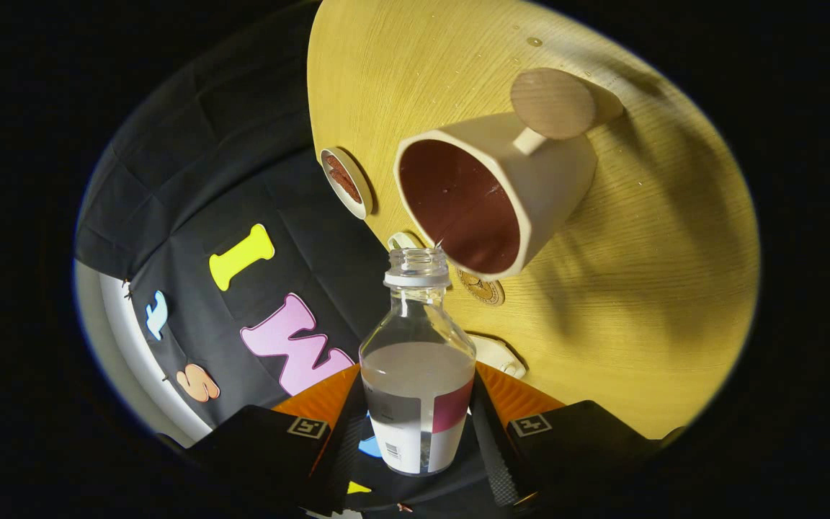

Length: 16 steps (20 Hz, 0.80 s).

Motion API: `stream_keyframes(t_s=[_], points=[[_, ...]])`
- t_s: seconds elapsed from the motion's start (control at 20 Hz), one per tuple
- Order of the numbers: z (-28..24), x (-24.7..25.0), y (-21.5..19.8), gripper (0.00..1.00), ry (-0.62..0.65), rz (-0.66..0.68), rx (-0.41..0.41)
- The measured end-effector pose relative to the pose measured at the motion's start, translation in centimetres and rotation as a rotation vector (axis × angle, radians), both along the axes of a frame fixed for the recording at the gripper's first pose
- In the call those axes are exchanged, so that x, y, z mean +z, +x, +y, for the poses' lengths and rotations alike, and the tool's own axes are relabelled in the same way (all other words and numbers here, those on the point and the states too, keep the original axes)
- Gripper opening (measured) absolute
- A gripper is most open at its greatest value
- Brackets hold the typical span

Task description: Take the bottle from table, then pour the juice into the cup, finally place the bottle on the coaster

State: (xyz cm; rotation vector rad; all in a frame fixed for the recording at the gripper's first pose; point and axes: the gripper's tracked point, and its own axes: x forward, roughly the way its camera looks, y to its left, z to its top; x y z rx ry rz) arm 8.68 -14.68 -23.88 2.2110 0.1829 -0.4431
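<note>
Gripper [416, 432] clamped on the bottle [417, 375], one finger pressing each side of its labelled lower body. Bottle uncapped, clear glass or plastic, holding pale cloudy juice up to roughly the shoulder, liquid surface slanted relative to the bottle walls. Whole view rolled hard over, so the wooden table [638, 288] stands like a wall beyond the fingers. Open neck of the bottle sitting right at the lower lip of the cup [494, 194], just touching or nearly so; too close to call. Cup cream outside, dark red inside, mouth facing the bottle, with a round wooden knob handle [552, 103] on its side. Small round coaster [346, 180] on the table beside the cup, near but apart from it. A few droplets [533, 42] scattered on the tabletop past the cup.
</note>
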Motion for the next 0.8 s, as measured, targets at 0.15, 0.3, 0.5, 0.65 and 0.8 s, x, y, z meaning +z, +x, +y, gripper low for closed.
stream_keyframes(t_s=[0.15, 0.3, 0.5, 0.65, 0.8], points=[[-0.05, 0.33, 0.03, 0.76, 0.028, -0.011, 0.008], [0.02, 0.6, 0.01, 0.76, 0.042, -0.016, 0.015], [-0.38, 0.9, -0.36, 0.76, 0.074, -0.016, 0.001], [-0.66, 0.77, -0.46, 0.76, 0.117, -0.005, -0.005], [-0.5, 0.81, -0.55, 0.77, 0.166, 0.011, -0.007]])
